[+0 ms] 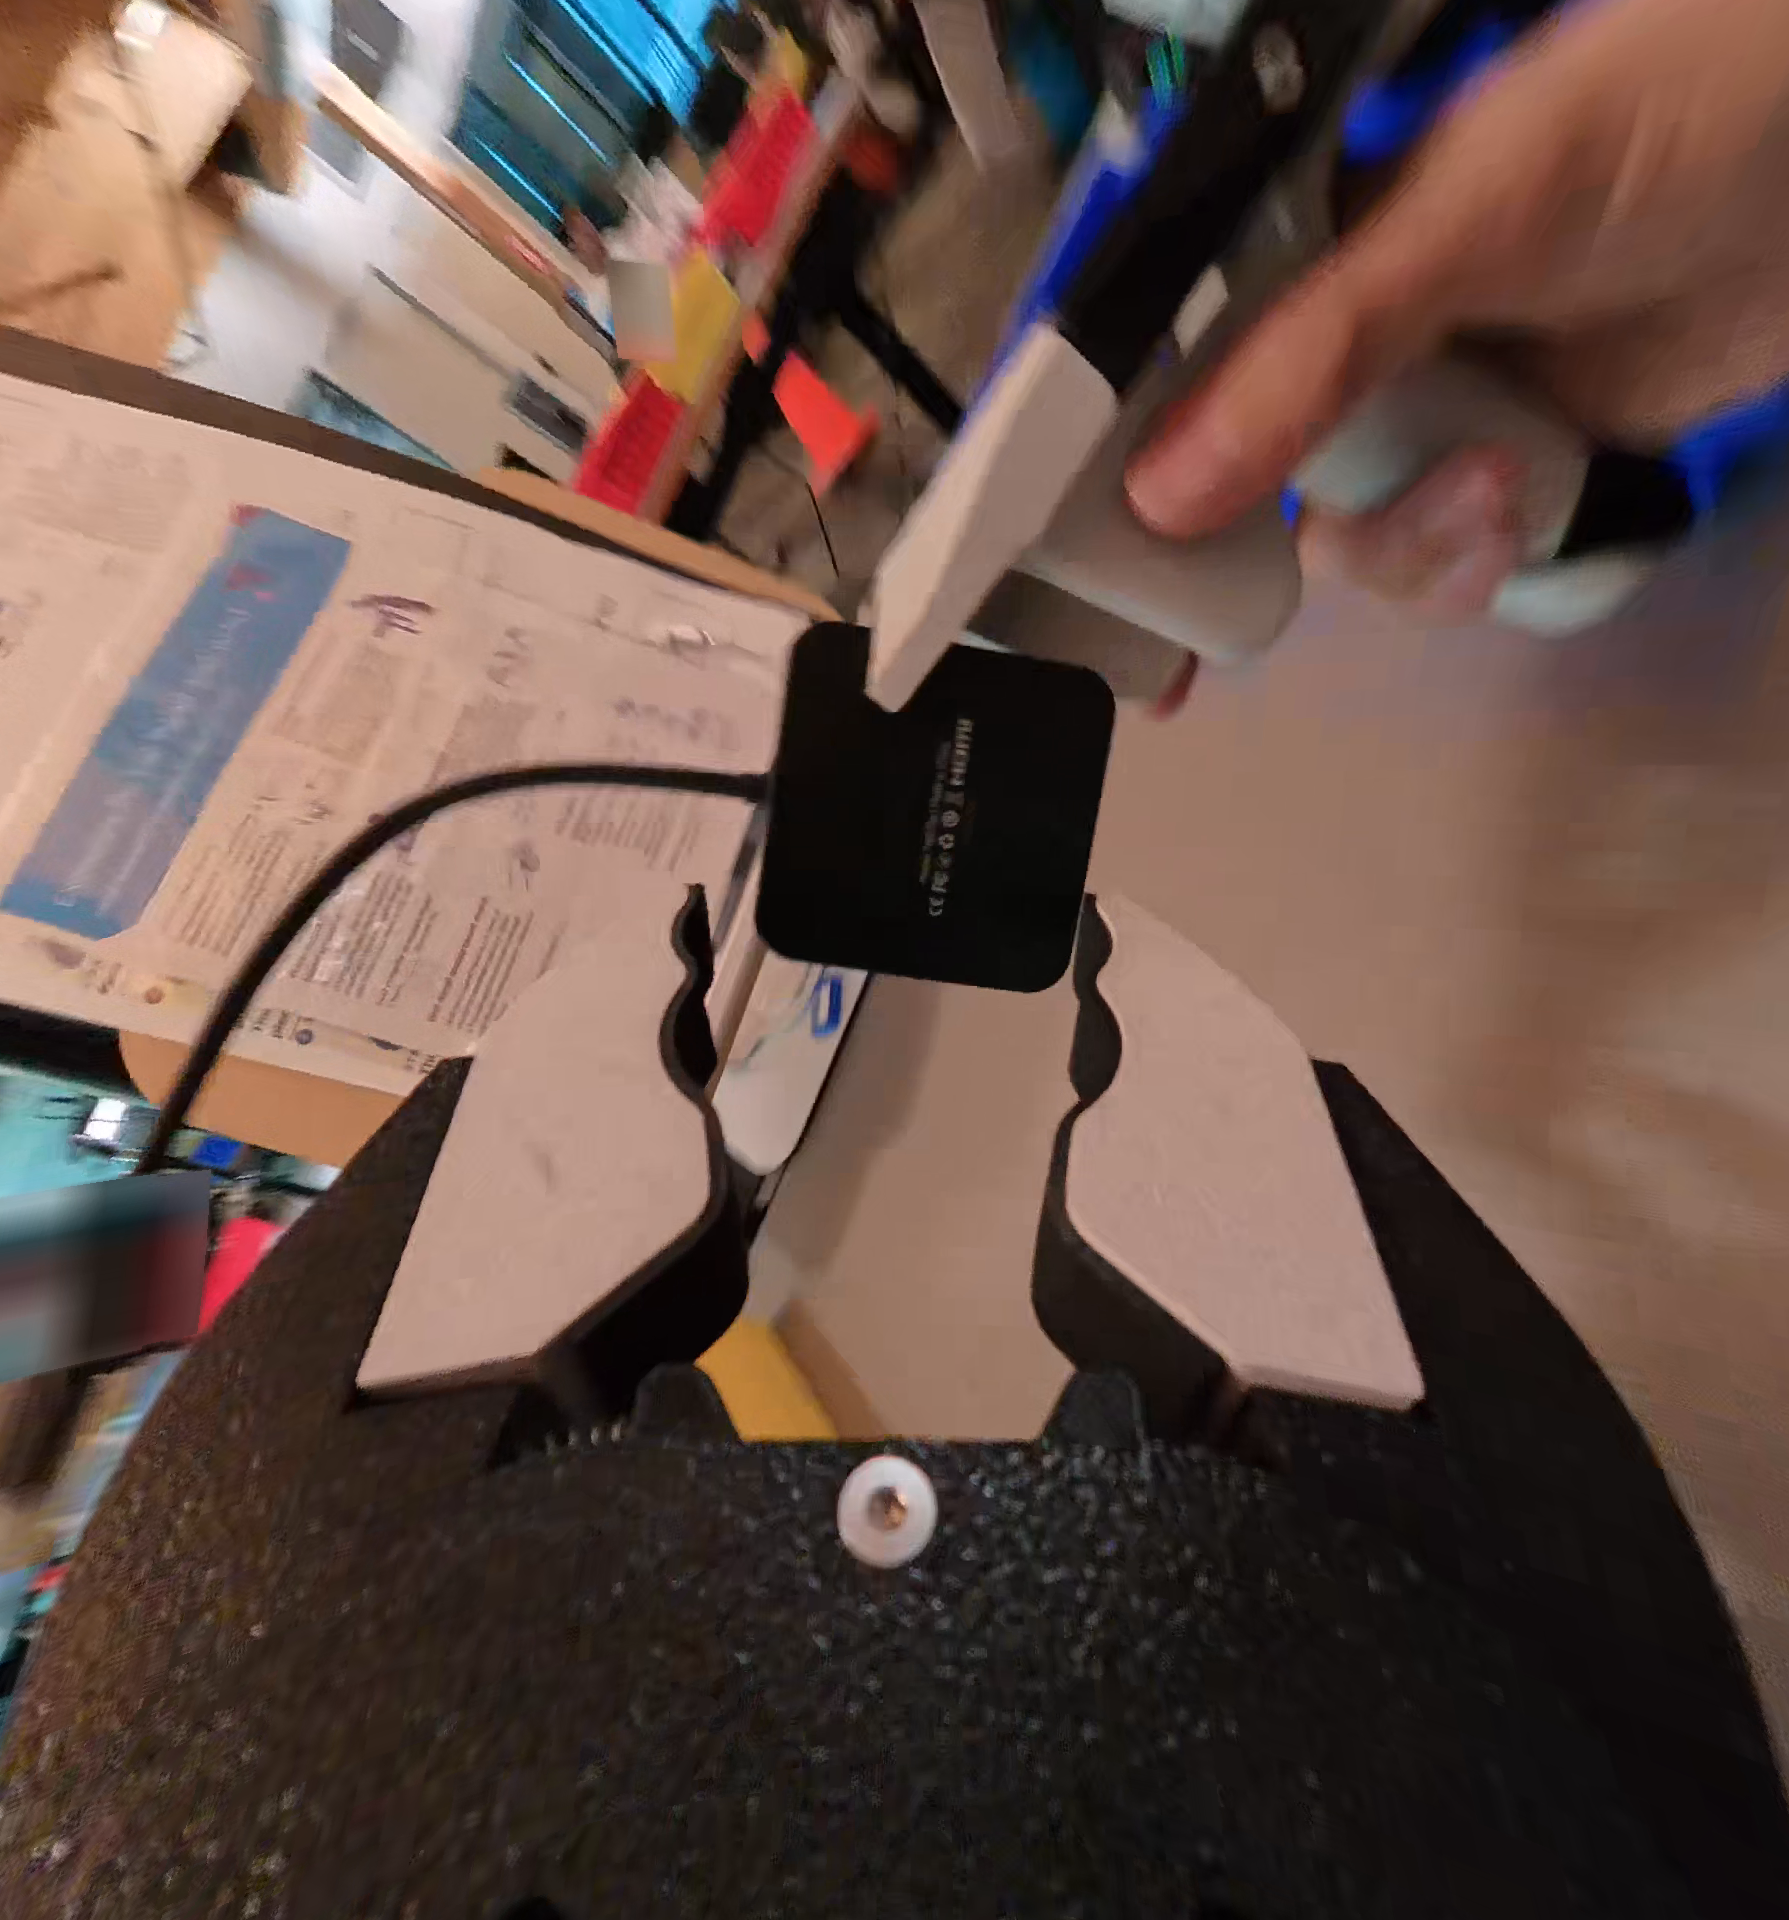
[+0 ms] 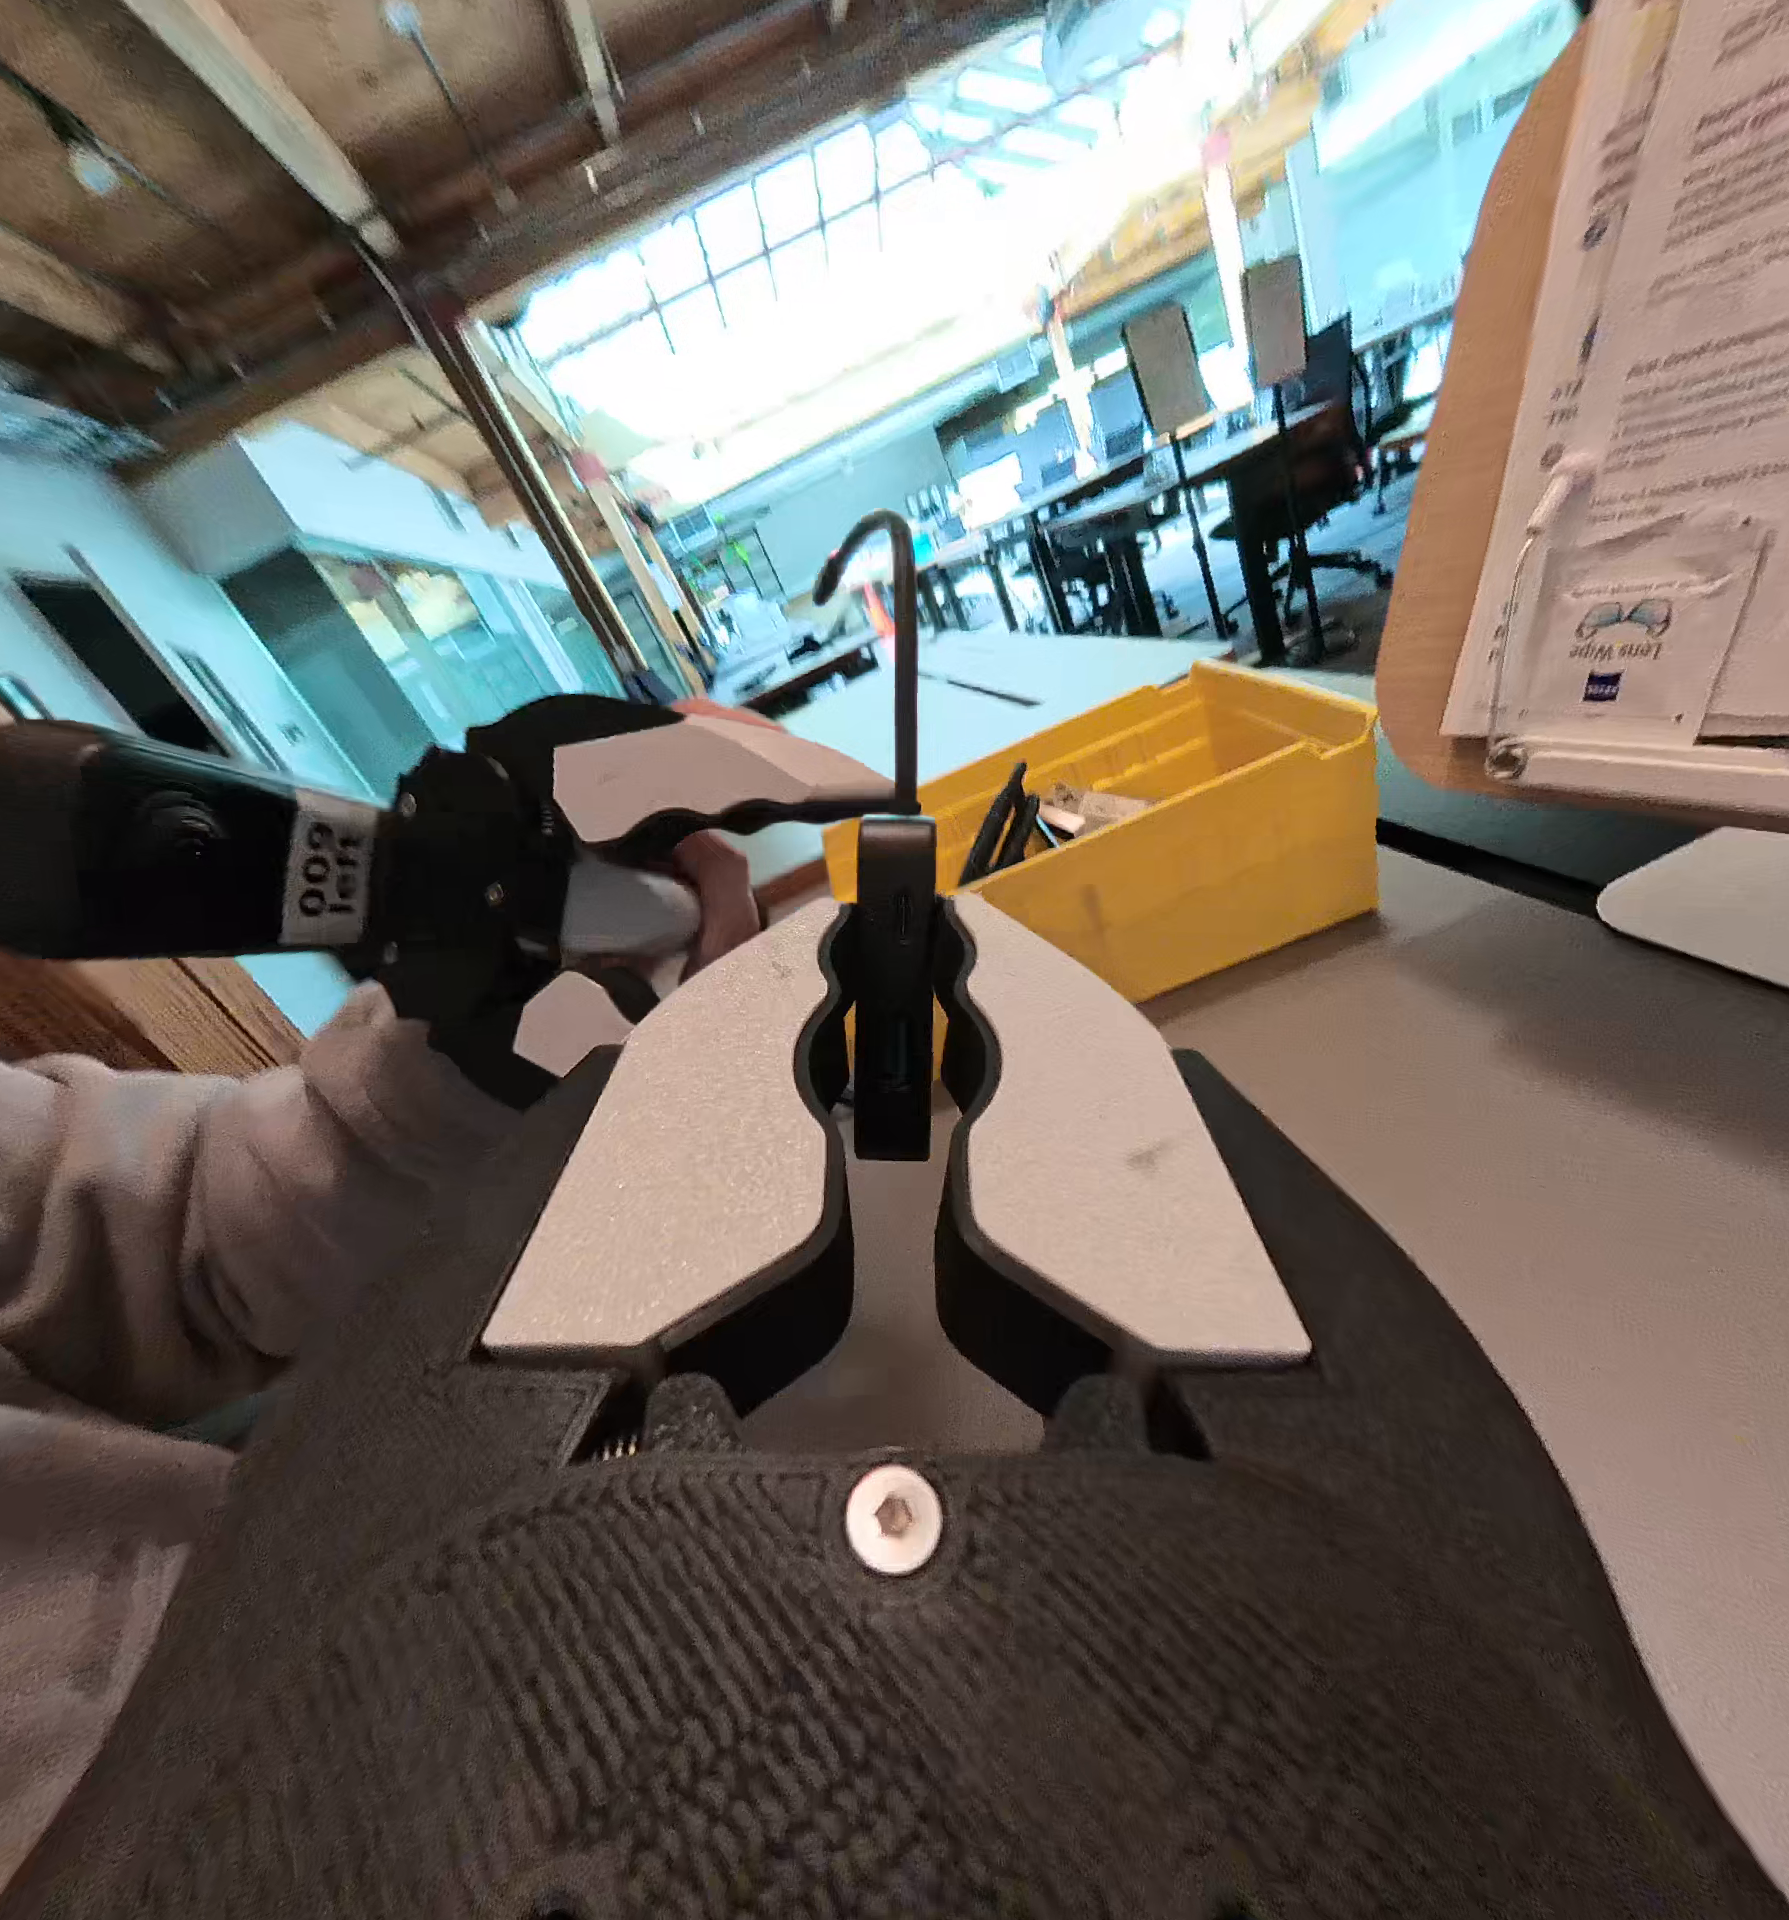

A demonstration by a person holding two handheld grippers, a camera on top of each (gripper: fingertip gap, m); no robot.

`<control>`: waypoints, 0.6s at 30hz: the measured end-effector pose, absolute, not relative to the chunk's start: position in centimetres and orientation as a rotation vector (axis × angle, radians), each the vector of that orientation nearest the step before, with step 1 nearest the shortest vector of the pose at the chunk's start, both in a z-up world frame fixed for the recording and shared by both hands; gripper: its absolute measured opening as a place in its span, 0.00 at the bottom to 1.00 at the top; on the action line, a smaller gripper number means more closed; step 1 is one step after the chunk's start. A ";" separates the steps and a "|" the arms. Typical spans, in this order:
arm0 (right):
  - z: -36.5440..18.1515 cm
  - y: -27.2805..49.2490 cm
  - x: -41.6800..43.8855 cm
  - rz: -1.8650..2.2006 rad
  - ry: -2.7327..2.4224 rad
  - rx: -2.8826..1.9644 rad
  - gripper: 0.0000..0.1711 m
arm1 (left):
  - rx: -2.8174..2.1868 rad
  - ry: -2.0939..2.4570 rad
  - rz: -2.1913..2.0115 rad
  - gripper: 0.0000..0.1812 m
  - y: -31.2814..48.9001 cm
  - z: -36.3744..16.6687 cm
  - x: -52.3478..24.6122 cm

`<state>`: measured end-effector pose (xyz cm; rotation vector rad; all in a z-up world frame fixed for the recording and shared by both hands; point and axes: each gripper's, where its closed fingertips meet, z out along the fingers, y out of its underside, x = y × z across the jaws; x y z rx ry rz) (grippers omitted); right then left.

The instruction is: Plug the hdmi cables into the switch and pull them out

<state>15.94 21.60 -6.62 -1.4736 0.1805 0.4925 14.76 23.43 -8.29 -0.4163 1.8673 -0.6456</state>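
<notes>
Switch, then cable-holding yellow bin

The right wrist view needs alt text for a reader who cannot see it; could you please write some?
The right tool is shut on a thin black switch held edge-on above a grey table, with a black cable rising from its top. The left tool, held by a grey-sleeved arm, reaches toward the cable's base. A yellow bin sits behind.
</notes>
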 end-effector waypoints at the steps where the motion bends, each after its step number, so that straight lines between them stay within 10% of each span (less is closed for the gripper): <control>1: -6.1 21.1 16.3 0.515 0.194 -1.439 0.08 | -0.460 1.808 -0.769 0.38 23.2 -7.2 14.4; 8: -2.3 18.8 16.4 0.840 0.211 -1.111 0.08 | -1.069 1.486 -2.138 0.31 21.9 -4.3 12.9; 12: -3.3 20.3 14.8 0.897 0.190 -1.131 0.08 | -1.131 1.498 -2.347 0.08 20.9 -5.2 12.9; 16: -3.8 20.3 13.8 0.749 0.067 -1.204 0.09 | -1.219 1.503 -2.417 0.07 20.9 -5.6 12.6; 18: -4.9 20.0 13.4 0.493 -0.080 -1.296 0.30 | -1.469 1.506 -2.458 0.07 21.1 -6.4 12.9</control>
